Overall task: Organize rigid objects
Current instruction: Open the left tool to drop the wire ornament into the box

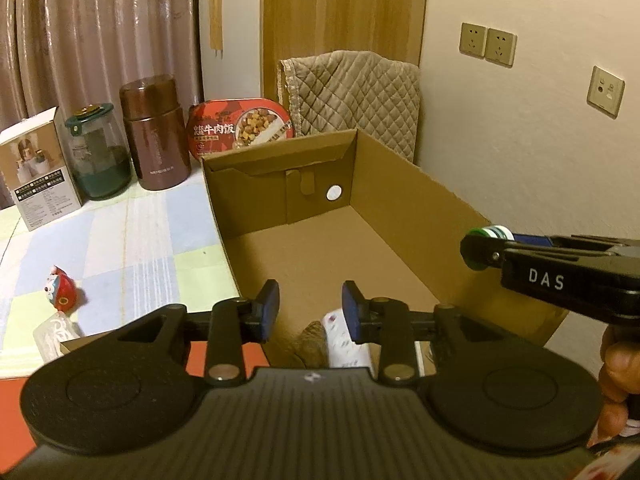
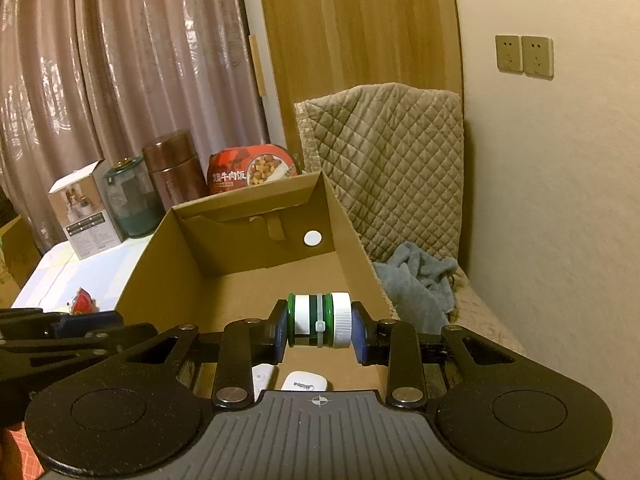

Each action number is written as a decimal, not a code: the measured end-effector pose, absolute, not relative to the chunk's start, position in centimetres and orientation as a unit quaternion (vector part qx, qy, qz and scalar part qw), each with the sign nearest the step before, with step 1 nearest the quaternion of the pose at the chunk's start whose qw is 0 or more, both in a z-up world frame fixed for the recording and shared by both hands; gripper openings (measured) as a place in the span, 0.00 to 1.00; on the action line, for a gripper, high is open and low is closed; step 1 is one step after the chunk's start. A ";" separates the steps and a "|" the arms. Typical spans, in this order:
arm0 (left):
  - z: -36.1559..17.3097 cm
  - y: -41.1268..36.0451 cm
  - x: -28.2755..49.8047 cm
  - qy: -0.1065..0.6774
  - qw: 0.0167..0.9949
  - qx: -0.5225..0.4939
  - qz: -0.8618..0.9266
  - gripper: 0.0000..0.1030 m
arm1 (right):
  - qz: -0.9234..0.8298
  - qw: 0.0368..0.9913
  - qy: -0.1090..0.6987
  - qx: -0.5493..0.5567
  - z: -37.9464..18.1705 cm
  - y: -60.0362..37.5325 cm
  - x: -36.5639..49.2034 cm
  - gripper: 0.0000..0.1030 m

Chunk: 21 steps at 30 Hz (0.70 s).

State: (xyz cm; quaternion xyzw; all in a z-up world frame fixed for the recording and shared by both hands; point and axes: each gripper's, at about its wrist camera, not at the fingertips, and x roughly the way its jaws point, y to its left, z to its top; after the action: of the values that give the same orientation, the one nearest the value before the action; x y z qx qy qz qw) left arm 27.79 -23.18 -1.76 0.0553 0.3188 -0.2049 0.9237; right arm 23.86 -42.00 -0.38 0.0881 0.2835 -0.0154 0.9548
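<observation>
An open cardboard box (image 1: 400, 184) (image 2: 160, 256) stands on the table. My right gripper (image 2: 320, 326) is shut on a small green bottle with a white cap (image 2: 318, 320), held sideways above the box's near end; it also shows in the left wrist view (image 1: 486, 246) at the right. My left gripper (image 1: 310, 310) is open and empty over the box's near edge. Two white items (image 2: 306, 382) and a brown object (image 1: 312, 340) lie in the box's near end. A small red toy (image 1: 62, 290) lies on the tablecloth left of the box.
Behind the box stand a white carton (image 1: 38, 168), a glass jar with a green lid (image 1: 98, 156), a brown canister (image 1: 154, 136) and a red meal pack (image 1: 240, 126). A quilted chair (image 2: 392, 168) with a grey cloth (image 2: 420, 280) is on the right, by the wall.
</observation>
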 end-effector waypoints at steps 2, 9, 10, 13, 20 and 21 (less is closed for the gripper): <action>-1.6 -23.0 27.8 0.318 0.924 0.052 -0.204 0.28 | -0.015 0.955 0.283 0.089 -0.3 -42.0 23.8 0.28; -1.2 -22.4 27.6 0.317 0.926 0.049 -0.200 0.28 | -0.014 0.955 0.284 0.088 -0.3 -41.9 23.8 0.28; -1.2 -22.4 27.6 0.317 0.926 0.050 -0.200 0.28 | -0.015 0.955 0.284 0.088 -0.3 -41.9 23.8 0.28; -1.2 -22.4 27.5 0.317 0.925 0.050 -0.202 0.28 | -0.015 0.955 0.284 0.088 -0.4 -41.9 23.8 0.28; -1.2 -22.5 27.5 0.319 0.924 0.049 -0.203 0.28 | -0.015 0.954 0.287 0.088 -0.5 -41.9 23.8 0.28; -1.3 -22.5 27.4 0.320 0.924 0.048 -0.203 0.28 | -0.015 0.953 0.288 0.088 -0.6 -41.9 23.8 0.28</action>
State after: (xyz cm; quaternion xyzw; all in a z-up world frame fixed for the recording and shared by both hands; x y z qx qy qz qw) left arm 27.44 -22.45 -1.29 0.0483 0.3196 -0.2035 0.9242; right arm 23.78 -41.87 -0.58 0.0883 0.2879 -0.0149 0.9535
